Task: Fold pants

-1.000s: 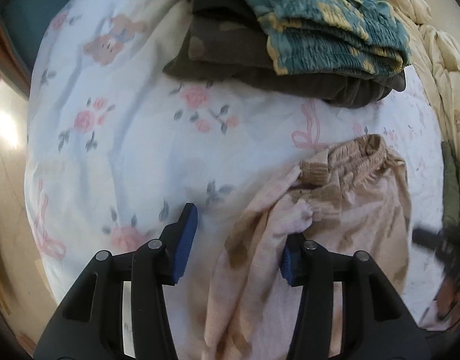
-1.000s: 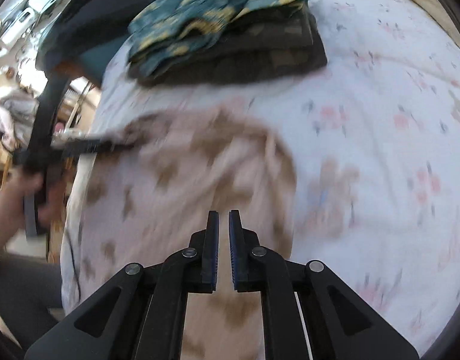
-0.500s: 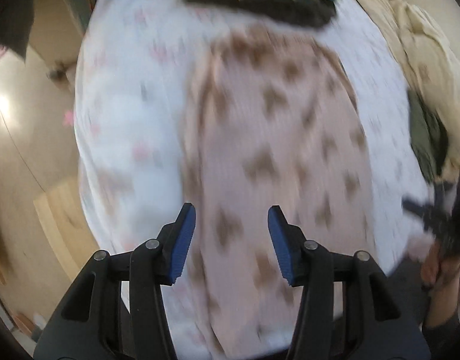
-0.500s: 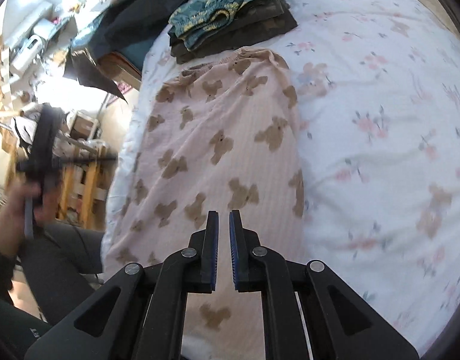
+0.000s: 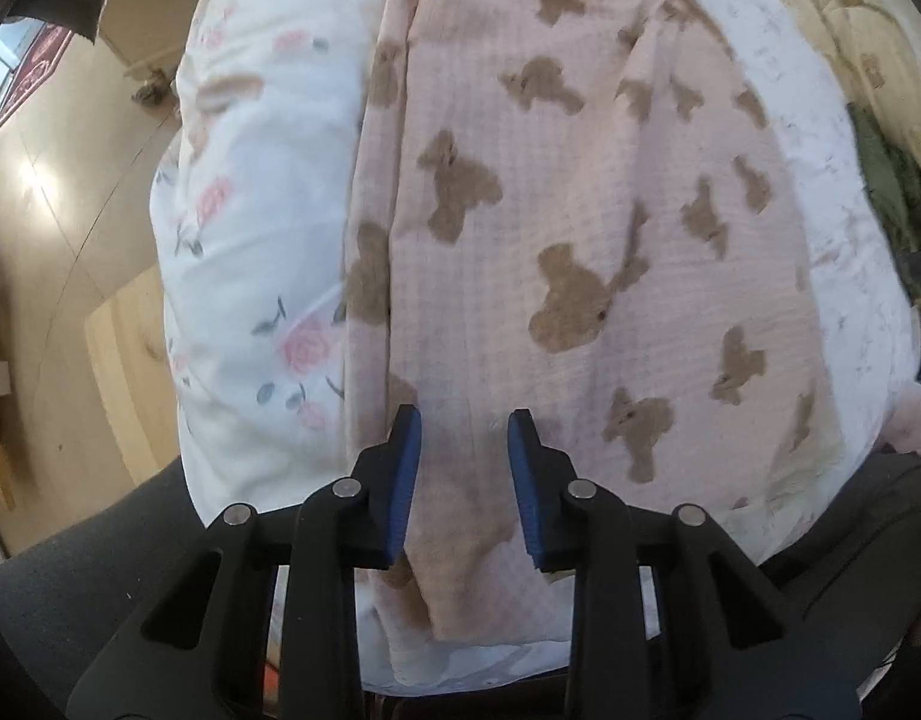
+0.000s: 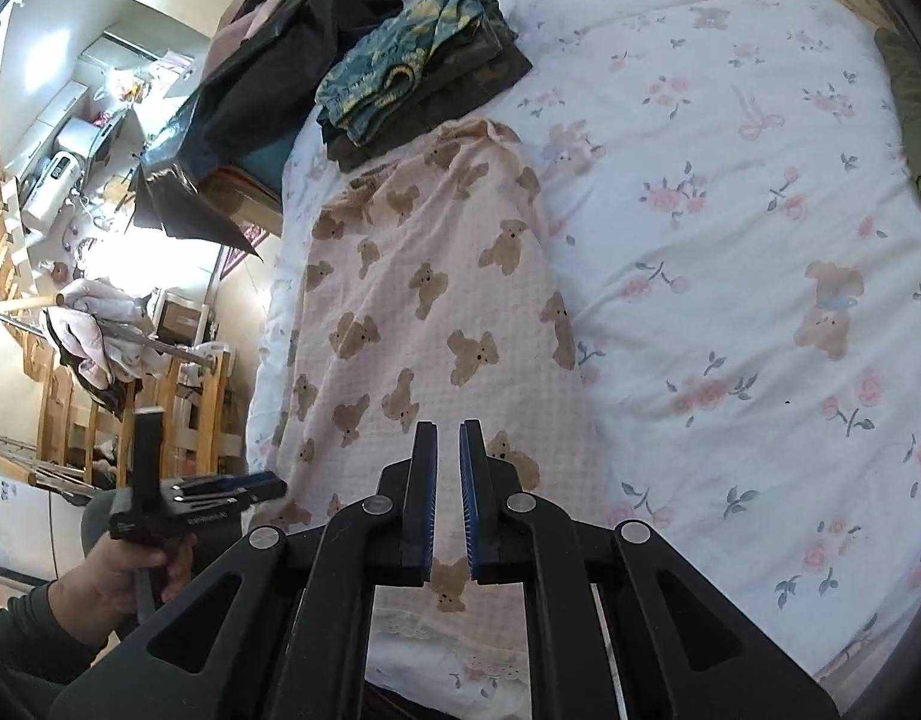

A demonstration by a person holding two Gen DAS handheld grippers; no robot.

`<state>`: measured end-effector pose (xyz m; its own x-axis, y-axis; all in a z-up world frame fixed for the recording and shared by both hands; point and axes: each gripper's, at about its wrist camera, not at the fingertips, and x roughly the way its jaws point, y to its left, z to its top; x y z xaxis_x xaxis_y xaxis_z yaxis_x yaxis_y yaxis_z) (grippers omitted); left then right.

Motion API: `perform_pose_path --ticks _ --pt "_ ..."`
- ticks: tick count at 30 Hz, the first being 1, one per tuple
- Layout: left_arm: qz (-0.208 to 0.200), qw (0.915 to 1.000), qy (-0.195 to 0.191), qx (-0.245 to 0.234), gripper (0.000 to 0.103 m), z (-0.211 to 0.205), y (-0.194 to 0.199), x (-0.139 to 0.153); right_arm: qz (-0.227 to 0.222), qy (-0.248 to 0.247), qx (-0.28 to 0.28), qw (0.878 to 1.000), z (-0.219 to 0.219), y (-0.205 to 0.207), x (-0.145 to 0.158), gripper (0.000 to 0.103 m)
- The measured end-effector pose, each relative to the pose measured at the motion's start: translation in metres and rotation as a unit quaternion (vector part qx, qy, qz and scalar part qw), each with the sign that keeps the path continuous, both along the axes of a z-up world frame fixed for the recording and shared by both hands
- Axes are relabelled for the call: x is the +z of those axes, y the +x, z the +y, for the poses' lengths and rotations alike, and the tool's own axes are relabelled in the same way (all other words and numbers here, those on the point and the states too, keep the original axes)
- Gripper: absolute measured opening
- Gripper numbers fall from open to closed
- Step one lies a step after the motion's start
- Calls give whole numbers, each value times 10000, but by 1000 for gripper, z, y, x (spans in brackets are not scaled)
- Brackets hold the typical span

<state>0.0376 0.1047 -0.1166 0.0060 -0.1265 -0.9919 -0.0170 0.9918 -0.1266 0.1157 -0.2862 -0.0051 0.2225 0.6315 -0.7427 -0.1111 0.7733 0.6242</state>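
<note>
Pink pants with brown teddy bears [image 6: 424, 312] lie stretched lengthwise on the floral bed sheet [image 6: 730, 240], waistband at the far end, leg hems at the near bed edge. In the left wrist view the pants [image 5: 580, 228] fill the middle. My left gripper [image 5: 463, 420] is open, hovering over the near leg end with nothing between its pads; it also shows in the right wrist view [image 6: 244, 489] at the left bed edge. My right gripper [image 6: 448, 429] is nearly shut with a narrow gap, above the lower leg, holding nothing.
A stack of folded clothes, teal patterned on dark ones [image 6: 418, 78], sits beyond the waistband. A black garment [image 6: 268, 48] drapes at the bed's far left. A cream quilt [image 5: 868, 42] and green cloth [image 6: 916, 90] lie on the right. Wooden furniture stands left of the bed.
The pants went from bunched to laid out flat and long. Both grippers pulled back toward the near bed edge; the left jaws have narrowed but remain open.
</note>
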Motion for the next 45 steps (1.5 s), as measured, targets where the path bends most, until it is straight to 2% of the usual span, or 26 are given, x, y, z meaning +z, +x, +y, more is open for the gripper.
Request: perform_pose_path --ticks 2,3,5,7,9,12,15,18,20,22,23,24,26,29,31,33,36,37,39,43,45 --pt "74 9998 142 -121 26 -4 -5 -7 -36 2 -42 10000 -2 -1 2 10" --pt "133 9995 166 -221 23 -6 -7 -10 -50 6 -61 10000 -2 -1 3 10" --pt "113 9994 134 -306 2 -11 -11 -12 -76 16 -88 9999 -3 -2 5 10" --pt "-84 9983 246 -521 1 -18 -15 -6 -92 -20 -89 9999 -3 -2 5 10" --pt "-203 9982 198 -522 0 -18 -20 6 -68 -63 -86 9999 -3 -2 3 10" --pt "-354 9986 234 -326 0 -9 -26 25 -14 -67 -95 9999 -4 -2 1 10" --pt "-537 9970 560 -57 0 9 -26 38 3 -32 -100 9999 -3 -1 0 10" --pt "-410 9988 258 106 1 19 -29 38 -5 -39 -27 10000 3 1 1 10" --pt "-418 9982 412 -118 1 15 -43 46 -19 -53 17 10000 5 0 2 10" --pt "-178 9988 292 -354 6 4 -65 48 -21 -65 40 10000 7 -2 2 10" --pt "-41 9986 234 -469 17 -3 -75 48 -19 -66 53 10000 8 -2 2 10" --pt "7 9981 251 -565 37 -6 -77 47 -17 -62 63 10000 9 -2 2 10" --pt "70 9951 421 -896 61 -28 -92 37 -23 -56 85 9999 11 -1 3 10" --pt "89 9862 914 -1377 61 -54 -108 16 -57 -25 109 9999 14 -2 5 10" --pt "188 9815 1129 -1537 61 -62 -110 5 -73 -10 113 9999 13 -3 7 10" --pt "447 9807 1184 -1489 61 -63 -109 -6 -73 0 95 9999 12 -4 7 10" --pt "474 9838 1189 -1255 61 -57 -103 -7 -91 23 86 9999 12 -5 10 10" --pt "385 9864 1177 -1084 61 -51 -102 0 -106 34 87 9999 12 -5 11 10" --pt "229 9861 1364 -920 61 -42 -100 9 -137 47 99 9998 12 -6 13 10" --pt "304 9875 1528 -217 59 -8 -106 19 -221 112 133 9996 13 -8 19 10" --pt "432 9867 1566 -32 59 -1 -106 18 -281 183 154 9993 14 -8 23 10"
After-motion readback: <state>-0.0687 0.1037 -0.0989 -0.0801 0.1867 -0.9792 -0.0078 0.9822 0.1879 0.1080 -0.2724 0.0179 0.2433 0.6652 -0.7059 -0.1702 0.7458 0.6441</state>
